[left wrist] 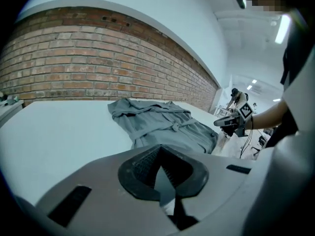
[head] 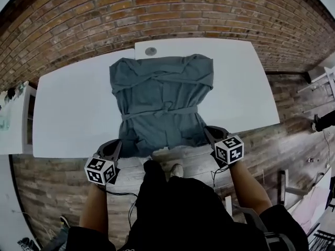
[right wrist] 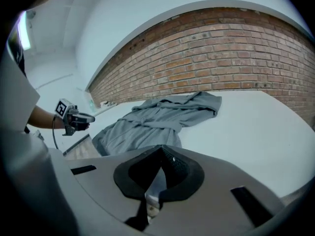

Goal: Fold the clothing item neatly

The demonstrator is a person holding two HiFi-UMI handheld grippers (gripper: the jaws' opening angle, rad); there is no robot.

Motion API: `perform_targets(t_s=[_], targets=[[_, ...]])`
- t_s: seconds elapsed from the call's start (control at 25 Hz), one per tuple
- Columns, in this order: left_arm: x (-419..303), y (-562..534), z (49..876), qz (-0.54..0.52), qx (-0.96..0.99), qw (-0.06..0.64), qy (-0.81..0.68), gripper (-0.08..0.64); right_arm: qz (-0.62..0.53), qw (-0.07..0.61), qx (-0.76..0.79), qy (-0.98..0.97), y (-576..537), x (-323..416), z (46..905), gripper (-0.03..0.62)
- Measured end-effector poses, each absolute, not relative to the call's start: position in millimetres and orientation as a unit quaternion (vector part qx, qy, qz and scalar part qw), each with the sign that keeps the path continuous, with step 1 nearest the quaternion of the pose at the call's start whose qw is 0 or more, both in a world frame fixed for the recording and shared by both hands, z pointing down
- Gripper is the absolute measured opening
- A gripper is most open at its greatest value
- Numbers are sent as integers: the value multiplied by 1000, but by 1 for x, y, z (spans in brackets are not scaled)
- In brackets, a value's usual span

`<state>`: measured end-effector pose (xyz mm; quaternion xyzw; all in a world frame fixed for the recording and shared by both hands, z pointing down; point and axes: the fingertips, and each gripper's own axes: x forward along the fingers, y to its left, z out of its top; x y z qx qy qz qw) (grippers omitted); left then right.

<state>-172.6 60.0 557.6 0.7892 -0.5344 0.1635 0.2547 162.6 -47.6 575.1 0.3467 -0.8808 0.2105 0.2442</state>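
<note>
A grey-green belted garment (head: pixel 161 103) lies spread flat on the white table (head: pixel 73 109), its collar end towards the brick wall and its hem at the near edge. My left gripper (head: pixel 118 144) hovers off the hem's left corner, apart from the cloth. My right gripper (head: pixel 209 132) hovers off the right corner. In the left gripper view the jaws (left wrist: pixel 162 168) are shut with nothing between them, and the garment (left wrist: pixel 160 124) lies ahead. The right gripper view shows its jaws (right wrist: pixel 159 173) shut and empty too, with the garment (right wrist: pixel 157 119) ahead and to the left.
A second white tabletop with a round cable hole (head: pixel 151 50) joins at the back. A brick wall (head: pixel 157 9) runs behind the tables. A white shelf unit (head: pixel 13 119) stands at the left. Wooden floor (head: pixel 293 140) and furniture legs lie to the right.
</note>
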Motion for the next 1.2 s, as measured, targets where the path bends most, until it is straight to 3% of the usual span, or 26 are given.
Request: perform_targets(t_s=[0.44, 0.52, 0.68, 1.04, 1.2], targets=[[-175, 148, 643, 293, 739, 302, -527, -2, 234, 323, 289, -870, 28, 177, 627, 2], [-179, 159, 656, 293, 737, 326, -515, 62, 237, 347, 276, -865, 39, 178, 638, 7], [-186, 179, 685, 306, 735, 359, -487, 125, 267, 382, 277, -840, 53, 197, 671, 116], [-179, 154, 738, 323, 759, 338, -452, 167, 273, 390, 348, -808, 14, 236, 710, 199], [-171, 151, 759, 336, 764, 352, -423, 167, 283, 403, 331, -805, 16, 235, 733, 201]])
